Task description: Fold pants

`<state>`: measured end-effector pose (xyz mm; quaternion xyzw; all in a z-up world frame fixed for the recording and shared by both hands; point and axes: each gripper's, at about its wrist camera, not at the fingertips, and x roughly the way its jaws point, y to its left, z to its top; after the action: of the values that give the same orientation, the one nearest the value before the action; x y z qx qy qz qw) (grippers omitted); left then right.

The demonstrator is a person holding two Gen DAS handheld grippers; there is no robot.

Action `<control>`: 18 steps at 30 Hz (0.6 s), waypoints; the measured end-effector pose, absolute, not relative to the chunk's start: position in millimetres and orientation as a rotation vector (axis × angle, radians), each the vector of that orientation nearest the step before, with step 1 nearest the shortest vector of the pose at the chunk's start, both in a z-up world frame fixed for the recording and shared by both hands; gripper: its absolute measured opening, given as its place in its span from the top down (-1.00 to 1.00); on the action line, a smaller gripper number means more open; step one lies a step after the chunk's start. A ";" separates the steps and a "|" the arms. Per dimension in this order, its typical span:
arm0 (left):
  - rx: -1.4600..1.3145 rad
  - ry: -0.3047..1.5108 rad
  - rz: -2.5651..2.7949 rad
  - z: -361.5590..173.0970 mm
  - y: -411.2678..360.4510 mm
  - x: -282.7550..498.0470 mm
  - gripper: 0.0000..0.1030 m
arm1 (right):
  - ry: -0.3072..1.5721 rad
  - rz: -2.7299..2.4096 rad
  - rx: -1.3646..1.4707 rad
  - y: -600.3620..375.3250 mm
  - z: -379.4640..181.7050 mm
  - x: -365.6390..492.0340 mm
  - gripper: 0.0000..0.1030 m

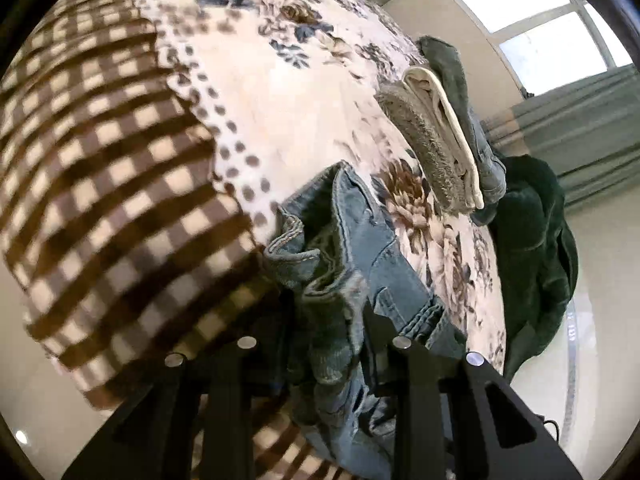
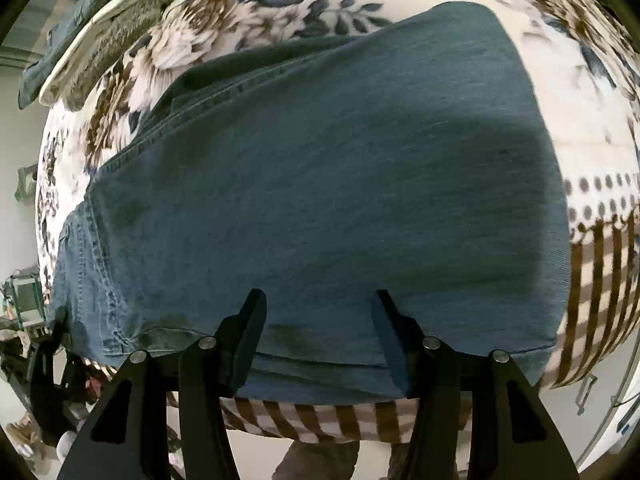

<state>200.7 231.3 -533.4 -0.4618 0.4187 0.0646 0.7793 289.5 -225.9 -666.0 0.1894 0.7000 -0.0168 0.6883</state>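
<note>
Blue jeans lie spread flat on a bed with a floral and checked blanket. In the right wrist view my right gripper is open, its fingers resting over the near edge of the jeans. In the left wrist view my left gripper is shut on a bunched part of the jeans, with seams and a waistband showing, held just above the blanket.
A stack of folded clothes, grey, cream and denim, lies on the bed's far side, with a dark green garment hanging off the edge. It also shows in the right wrist view. A window and curtain are behind.
</note>
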 end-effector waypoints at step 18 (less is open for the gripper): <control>-0.911 0.815 0.056 -504.1 219.2 223.9 0.44 | 1.564 -0.025 0.421 -218.2 -667.6 294.8 -0.11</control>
<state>223.9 219.2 -504.1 -0.4275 0.3827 0.0262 0.8186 294.8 -218.2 -667.6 0.1882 0.6994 -0.0113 0.6894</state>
